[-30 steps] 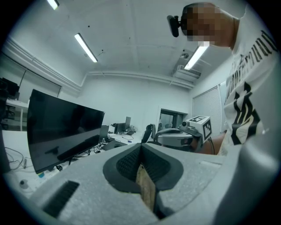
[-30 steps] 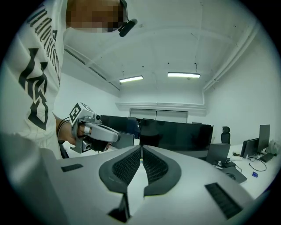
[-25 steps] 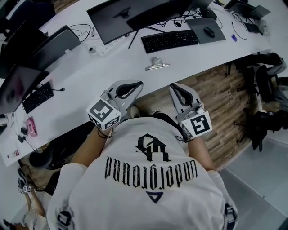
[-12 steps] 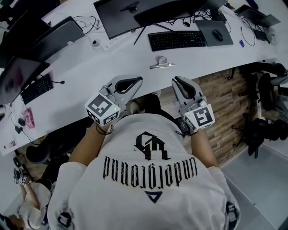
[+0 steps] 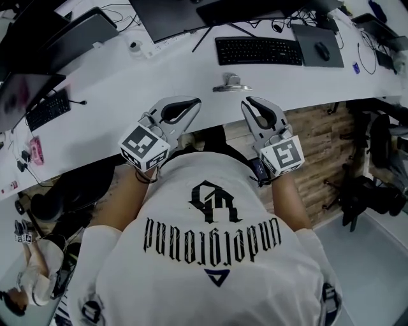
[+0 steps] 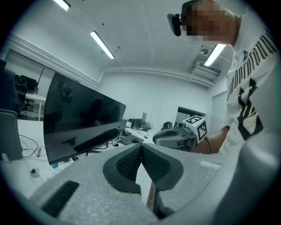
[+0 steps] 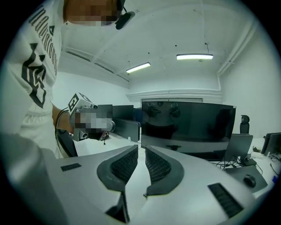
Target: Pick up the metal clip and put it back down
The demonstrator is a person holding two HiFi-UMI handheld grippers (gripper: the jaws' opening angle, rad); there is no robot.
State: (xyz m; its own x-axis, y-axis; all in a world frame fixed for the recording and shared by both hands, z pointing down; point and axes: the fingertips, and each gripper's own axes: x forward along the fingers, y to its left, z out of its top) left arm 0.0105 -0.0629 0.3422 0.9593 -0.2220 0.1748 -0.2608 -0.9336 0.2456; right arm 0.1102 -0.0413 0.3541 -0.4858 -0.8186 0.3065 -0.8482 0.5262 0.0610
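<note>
The metal clip [image 5: 231, 83] lies on the white desk [image 5: 127, 83], just in front of the black keyboard [image 5: 258, 51]. Both grippers hover at the desk's near edge, short of the clip and apart from it. My left gripper [image 5: 195, 100] is below and left of the clip, and in the left gripper view its pads [image 6: 131, 162] meet with nothing between them. My right gripper [image 5: 245, 100] is below and slightly right of the clip. Its jaws are opening, and in the right gripper view a narrow empty gap shows between its pads [image 7: 158, 167].
A large monitor [image 5: 166, 16] stands behind the keyboard, with a mouse [image 5: 322, 51] on a dark pad to the right. A second keyboard [image 5: 48, 109] and screens sit at the desk's left. Dark bags [image 5: 376, 191] lie on the floor at right. Another person [image 5: 32, 280] is at lower left.
Both grippers have come up a little toward the desk edge and the clip. The clip has stayed where it lay on the desk.
</note>
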